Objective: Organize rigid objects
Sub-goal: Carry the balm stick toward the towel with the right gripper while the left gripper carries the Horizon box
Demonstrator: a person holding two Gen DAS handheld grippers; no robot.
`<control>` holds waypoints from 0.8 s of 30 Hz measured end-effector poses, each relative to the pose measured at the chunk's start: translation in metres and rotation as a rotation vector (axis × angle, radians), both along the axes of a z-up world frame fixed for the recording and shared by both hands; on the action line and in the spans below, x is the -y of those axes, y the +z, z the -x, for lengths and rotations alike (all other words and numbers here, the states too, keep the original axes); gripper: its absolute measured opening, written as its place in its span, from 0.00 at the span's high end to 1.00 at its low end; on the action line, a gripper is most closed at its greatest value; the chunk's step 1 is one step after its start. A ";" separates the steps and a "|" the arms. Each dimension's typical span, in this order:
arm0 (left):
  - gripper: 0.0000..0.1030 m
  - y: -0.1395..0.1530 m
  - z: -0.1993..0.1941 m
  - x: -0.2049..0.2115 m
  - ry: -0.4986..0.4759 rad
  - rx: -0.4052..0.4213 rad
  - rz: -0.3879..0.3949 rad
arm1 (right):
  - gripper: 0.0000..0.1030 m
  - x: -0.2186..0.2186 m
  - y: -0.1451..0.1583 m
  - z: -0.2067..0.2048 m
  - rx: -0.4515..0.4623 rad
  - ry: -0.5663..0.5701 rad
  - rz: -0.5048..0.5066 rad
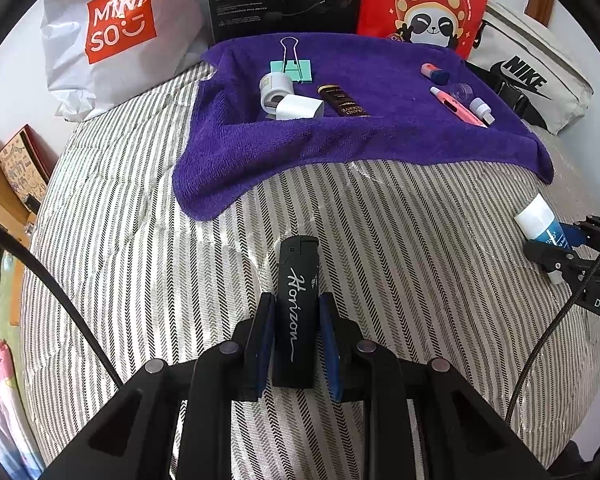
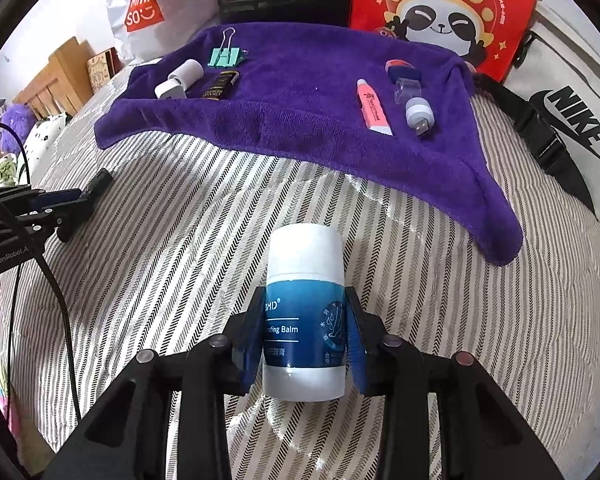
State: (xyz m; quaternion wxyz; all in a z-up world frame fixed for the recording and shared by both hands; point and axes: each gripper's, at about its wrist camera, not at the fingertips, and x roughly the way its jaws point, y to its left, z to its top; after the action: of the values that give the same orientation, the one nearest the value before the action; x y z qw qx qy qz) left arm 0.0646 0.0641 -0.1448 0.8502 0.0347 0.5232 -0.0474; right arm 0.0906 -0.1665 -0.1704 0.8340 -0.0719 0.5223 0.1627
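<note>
Left tongs (image 1: pixel 292 320) clamped on black "Horizon" lighter (image 1: pixel 297 304), right tongs (image 2: pixel 305 332) gripping blue-white "Balm" stick (image 2: pixel 305 312)

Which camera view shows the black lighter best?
The left wrist view: the black lighter fills the centre between the left gripper's jaws, with its white script readable. The right wrist view shows only its dark end at the left edge, small and without lettering.

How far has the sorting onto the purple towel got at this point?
Done: two groups already lie on the purple towel, a binder clip with boxy things at its left, a pink marker with rounder things at its right. In hand: the left gripper clamps a black lighter; the right gripper grips a balm bottle. Left: both sit over the striped bedding and still need placing.
</note>
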 end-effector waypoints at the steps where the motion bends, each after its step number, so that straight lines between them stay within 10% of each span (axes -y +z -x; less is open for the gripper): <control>1: 0.79 0.000 0.000 -0.002 0.002 0.000 0.014 | 0.65 0.000 0.000 -0.001 -0.002 -0.005 -0.004; 24: 0.80 0.019 0.000 0.008 -0.001 -0.006 0.061 | 0.65 0.013 0.023 0.011 0.033 -0.012 -0.062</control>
State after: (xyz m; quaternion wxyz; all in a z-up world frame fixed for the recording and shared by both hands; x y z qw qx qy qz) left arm 0.0644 0.0565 -0.1259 0.8492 0.0090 0.5241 -0.0640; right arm 0.0796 -0.1799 -0.1471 0.8452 -0.0454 0.5036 0.1728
